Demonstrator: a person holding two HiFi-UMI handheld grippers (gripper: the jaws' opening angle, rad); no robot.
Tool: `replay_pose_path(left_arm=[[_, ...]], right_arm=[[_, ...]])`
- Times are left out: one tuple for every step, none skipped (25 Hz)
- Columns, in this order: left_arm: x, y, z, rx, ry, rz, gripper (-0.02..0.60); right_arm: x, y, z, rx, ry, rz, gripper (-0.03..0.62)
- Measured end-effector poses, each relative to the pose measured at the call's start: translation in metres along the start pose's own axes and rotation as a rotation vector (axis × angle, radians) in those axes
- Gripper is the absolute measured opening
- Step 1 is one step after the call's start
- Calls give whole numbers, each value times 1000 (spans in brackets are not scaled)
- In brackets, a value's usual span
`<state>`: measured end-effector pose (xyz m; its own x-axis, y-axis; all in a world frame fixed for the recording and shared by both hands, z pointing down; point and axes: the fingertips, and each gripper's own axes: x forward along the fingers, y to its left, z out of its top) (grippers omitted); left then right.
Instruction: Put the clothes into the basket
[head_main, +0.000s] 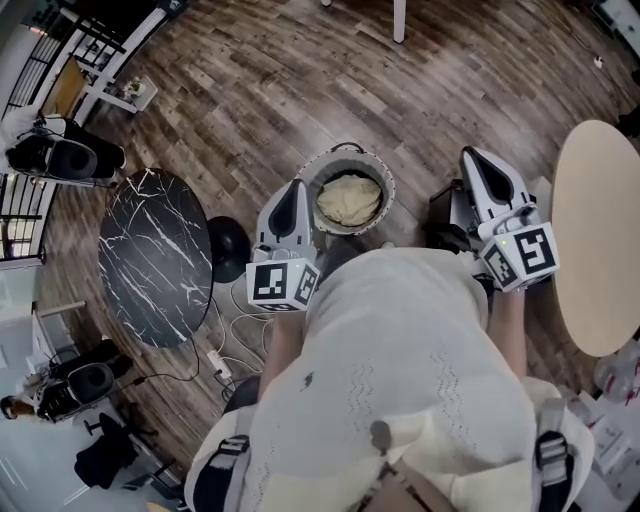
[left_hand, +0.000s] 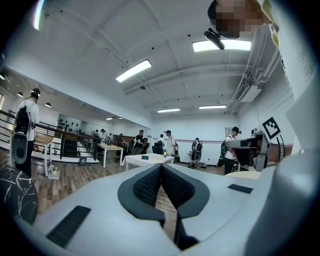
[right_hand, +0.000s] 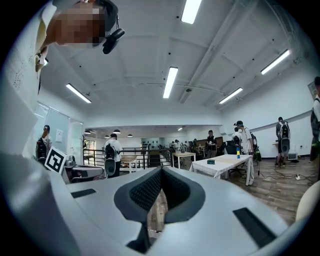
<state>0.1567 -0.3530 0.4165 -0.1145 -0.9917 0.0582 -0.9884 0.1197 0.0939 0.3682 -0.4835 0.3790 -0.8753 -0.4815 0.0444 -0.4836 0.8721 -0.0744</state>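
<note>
down on the wood floor (head_main: 200, 100), ahead of and below both claws: a round basket (head_main: 312, 172) with a cream cloth (head_main: 349, 200) bunched inside, no clear long axis to it. nearer the left claw (head_main: 295, 188), with that tip just beside the basket's rim in the head view; farther from the right claw (head_main: 470, 157), off to the other side. pressed together and pinching nothing at the left claw; likewise at the right, closed at the tip with only floor showing behind. both held level, pointing out across the room rather than down at the basket. no other clothes in view outside the basket, so probably little left to do, or a turn needed to find more. to the left, a black marble bench (head_main: 155, 255), a dark round thing (head_main: 228, 248), perhaps a stool, and white cables (head_main: 235, 330) beside it. to the right, a pale round bench (head_main: 600, 230). nothing in the way between claws and basket.
</note>
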Motion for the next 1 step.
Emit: replay_pose_path(left_arm=[[1, 0, -1, 1, 0, -2, 21]], right_arm=[[0, 0, -1, 1, -1, -1, 7]])
